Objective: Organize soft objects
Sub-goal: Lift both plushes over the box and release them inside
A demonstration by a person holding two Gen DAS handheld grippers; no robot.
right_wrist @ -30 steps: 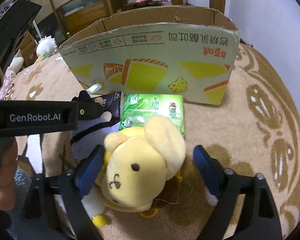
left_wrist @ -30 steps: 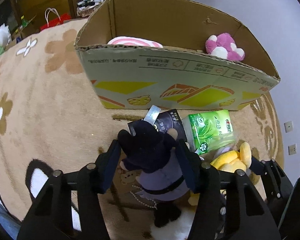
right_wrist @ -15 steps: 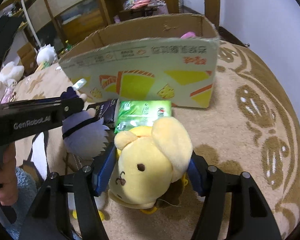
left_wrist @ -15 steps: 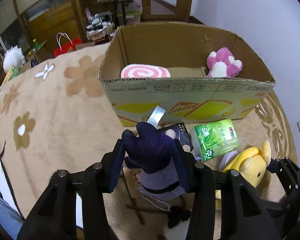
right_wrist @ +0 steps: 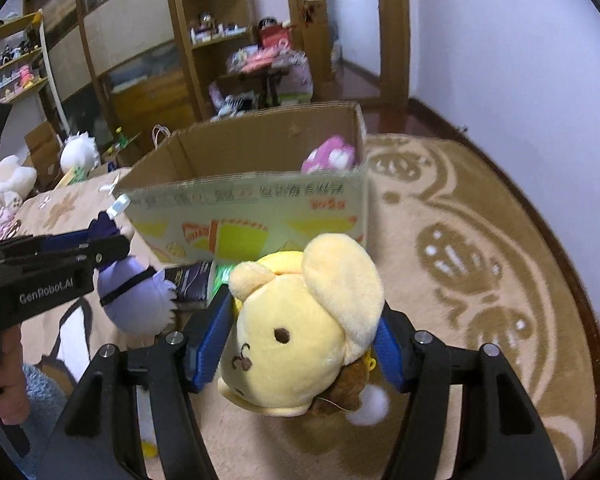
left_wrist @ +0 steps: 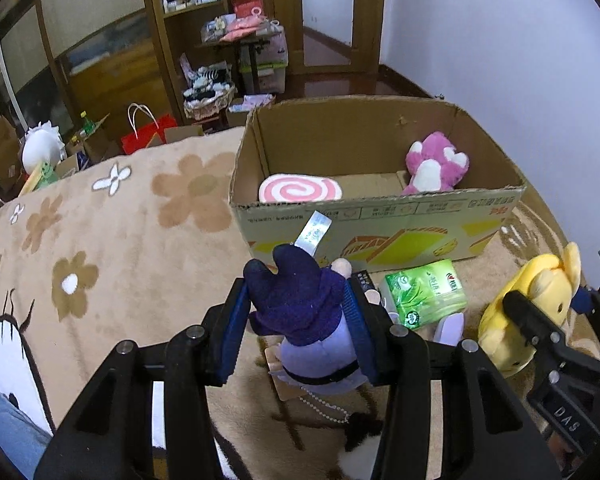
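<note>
My left gripper (left_wrist: 298,316) is shut on a dark purple plush doll (left_wrist: 304,312) and holds it above the rug, in front of the cardboard box (left_wrist: 380,220). My right gripper (right_wrist: 302,328) is shut on a yellow plush dog (right_wrist: 304,320), also lifted off the rug. The dog also shows in the left wrist view (left_wrist: 532,308) at the right, and the purple doll in the right wrist view (right_wrist: 136,292) at the left. Inside the box lie a pink swirl cushion (left_wrist: 300,189) and a pink plush bear (left_wrist: 434,162).
A green tissue pack (left_wrist: 424,292) and a dark packet (right_wrist: 190,278) lie on the beige flower rug (left_wrist: 120,220) in front of the box. Plush toys (left_wrist: 40,148), a red bag (left_wrist: 144,136) and shelves stand beyond the rug. A white wall is at the right.
Both grippers have risen with their plush toys, lifting them off the rug. The right gripper closed on the yellow dog. The inside of the box has come into view.
</note>
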